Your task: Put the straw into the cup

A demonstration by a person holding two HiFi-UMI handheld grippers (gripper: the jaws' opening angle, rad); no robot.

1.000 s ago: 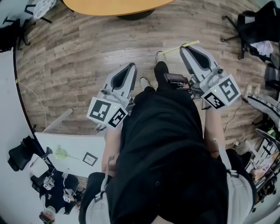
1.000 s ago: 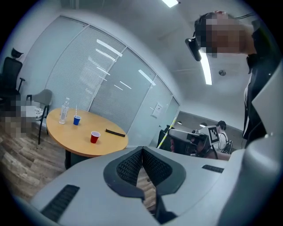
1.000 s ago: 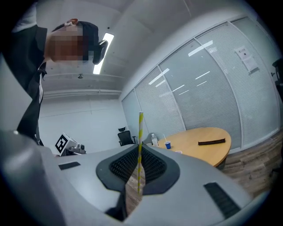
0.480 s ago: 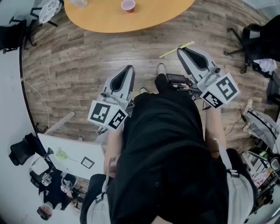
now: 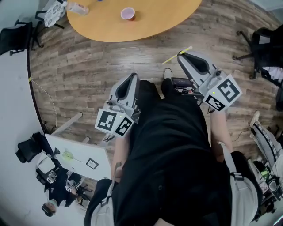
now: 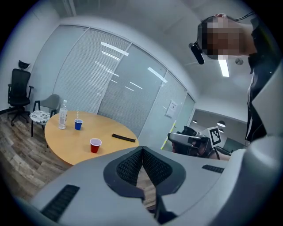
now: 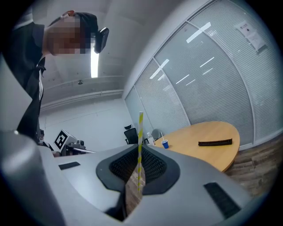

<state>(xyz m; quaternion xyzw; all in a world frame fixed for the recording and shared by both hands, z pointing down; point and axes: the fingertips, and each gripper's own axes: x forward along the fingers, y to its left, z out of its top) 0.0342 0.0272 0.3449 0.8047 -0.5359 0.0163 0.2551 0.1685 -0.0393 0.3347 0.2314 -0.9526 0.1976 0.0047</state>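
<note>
The right gripper, in the upper right of the head view, is closed on a yellow-white striped straw that sticks out past its tip. The left gripper has its jaws pressed together, with nothing between them. The red cup stands on the round table at the top edge, well apart from the straw. In the left gripper view a blue cup and a water bottle stand to its left, and a black bar lies to its right.
</note>
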